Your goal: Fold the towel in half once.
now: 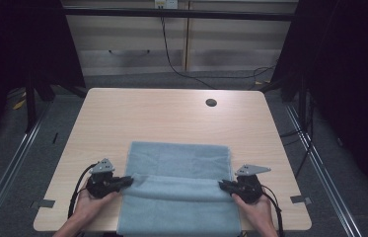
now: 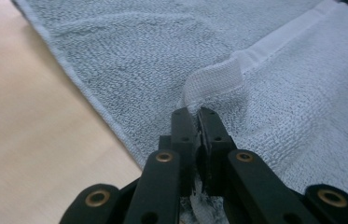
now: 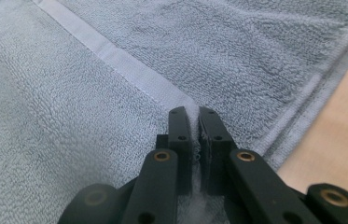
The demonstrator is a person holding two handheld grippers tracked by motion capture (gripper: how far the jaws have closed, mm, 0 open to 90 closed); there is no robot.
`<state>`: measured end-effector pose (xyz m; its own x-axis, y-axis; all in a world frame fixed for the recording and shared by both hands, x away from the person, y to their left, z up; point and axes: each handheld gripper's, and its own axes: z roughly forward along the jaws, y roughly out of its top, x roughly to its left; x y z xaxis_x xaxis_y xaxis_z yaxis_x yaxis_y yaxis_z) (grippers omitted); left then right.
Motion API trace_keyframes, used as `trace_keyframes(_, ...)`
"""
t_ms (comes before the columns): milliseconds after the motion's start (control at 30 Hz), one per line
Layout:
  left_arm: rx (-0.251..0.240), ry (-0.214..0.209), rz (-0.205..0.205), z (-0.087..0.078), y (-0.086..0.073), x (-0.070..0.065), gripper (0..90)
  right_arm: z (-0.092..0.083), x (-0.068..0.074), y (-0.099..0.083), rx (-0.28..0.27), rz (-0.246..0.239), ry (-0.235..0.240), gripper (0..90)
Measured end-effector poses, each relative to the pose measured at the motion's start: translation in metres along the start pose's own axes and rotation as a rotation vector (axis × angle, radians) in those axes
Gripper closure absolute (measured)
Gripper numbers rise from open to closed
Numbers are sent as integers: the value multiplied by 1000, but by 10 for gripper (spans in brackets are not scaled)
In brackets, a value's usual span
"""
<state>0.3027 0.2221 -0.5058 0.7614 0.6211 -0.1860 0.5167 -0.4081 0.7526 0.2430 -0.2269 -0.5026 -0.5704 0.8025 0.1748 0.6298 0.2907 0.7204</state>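
Towel (image 1: 179, 163), grey terry — soft, limp, light; left gripper (image 1: 128, 180) and right gripper (image 1: 223, 184) clamped on hem corners — best hold.

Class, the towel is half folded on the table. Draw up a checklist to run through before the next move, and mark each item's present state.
1. Left gripper shut on the towel hem: ok.
2. Right gripper shut on the hem's other end: ok.
3. Folded edge straight between the grippers: ok.
4. Folded layer's sides lined up with the layer beneath: cannot tell.
5. Whole towel on the table: not ok, its near edge hangs over the front.
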Motion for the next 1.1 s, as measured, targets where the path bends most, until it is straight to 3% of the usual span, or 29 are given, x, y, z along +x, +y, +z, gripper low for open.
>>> trace_keyframes(133,-5,10,-56,14,15,22,862,15,-14,14,-24,9,-28,846)
trace_keyframes(367,-19,52,-95,35,38,53,862,40,-36,43,-16,30,-74,846)
trace_keyframes(600,-35,106,-128,54,58,74,862,61,-58,67,-8,79,-112,847)
trace_keyframes(733,-53,139,-177,63,67,83,861,71,-63,82,12,86,-168,847)
trace_keyframes(867,-52,134,-171,55,69,84,862,74,-68,89,14,116,-177,847)
trace_keyframes(967,-119,89,-182,35,74,85,862,61,-67,94,-51,106,-160,847)
trace_keyframes(1100,-203,50,-132,7,89,74,863,29,-63,110,-172,106,-133,847)
